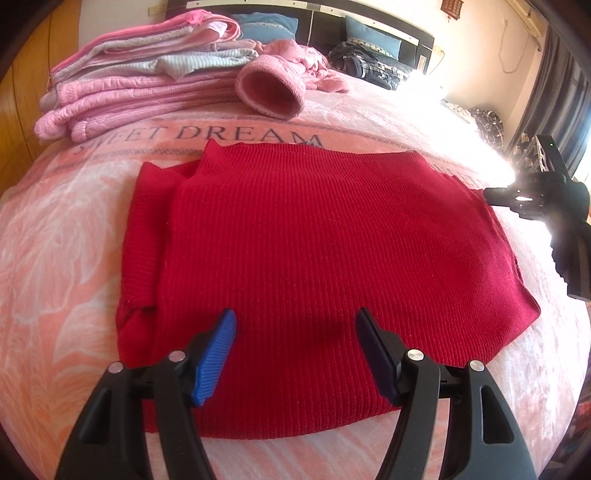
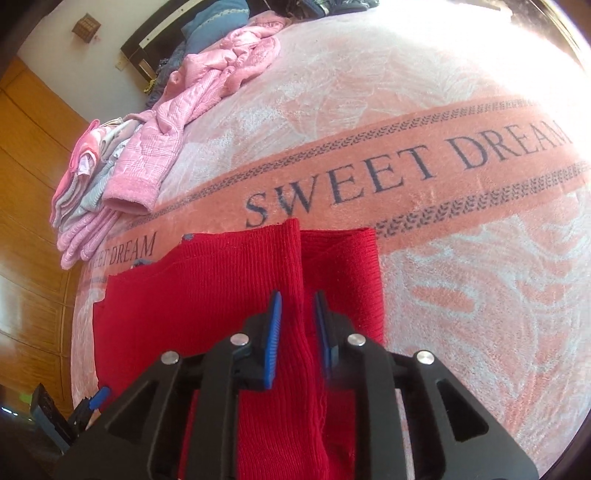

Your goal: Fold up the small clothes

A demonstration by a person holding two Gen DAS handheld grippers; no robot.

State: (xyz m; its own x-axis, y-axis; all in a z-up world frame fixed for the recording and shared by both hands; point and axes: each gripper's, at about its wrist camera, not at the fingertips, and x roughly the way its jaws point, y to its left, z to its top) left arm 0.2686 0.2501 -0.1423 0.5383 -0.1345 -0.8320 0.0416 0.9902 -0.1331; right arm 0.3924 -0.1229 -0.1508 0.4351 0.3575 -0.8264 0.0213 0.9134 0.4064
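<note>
A bed [image 1: 74,229] is covered by a pink and white blanket [image 2: 461,302], across which a band with the words "SWEET DREAM" [image 2: 406,173] is printed. At the head of the bed, blue pillows [image 1: 264,27] and a dark heap of clothes [image 1: 373,62] are seen against a black headboard [image 1: 321,22]. A wooden wardrobe [image 2: 26,192] is seen beside the bed.

A stack of folded pink and grey clothes [image 1: 140,74] is laid on the far left part of the blanket. Just beside it, a crumpled pink jacket [image 2: 236,62] is spread, with one sleeve cuff [image 1: 271,90] turned open toward the left wrist camera.

A red knitted sweater [image 1: 314,258] is laid flat on the blanket, near its front edge and just below the printed band. It is partly folded, with one layer lying over another along its left side.

The left tool [image 1: 295,350] is held over the near edge of the sweater with its jaws spread wide; nothing is gripped between them. The right tool [image 2: 298,332] is seen at the sweater's right side, its jaws drawn narrow around a raised fold of the red knit, which is pinched between the blue pads [image 2: 271,350].
</note>
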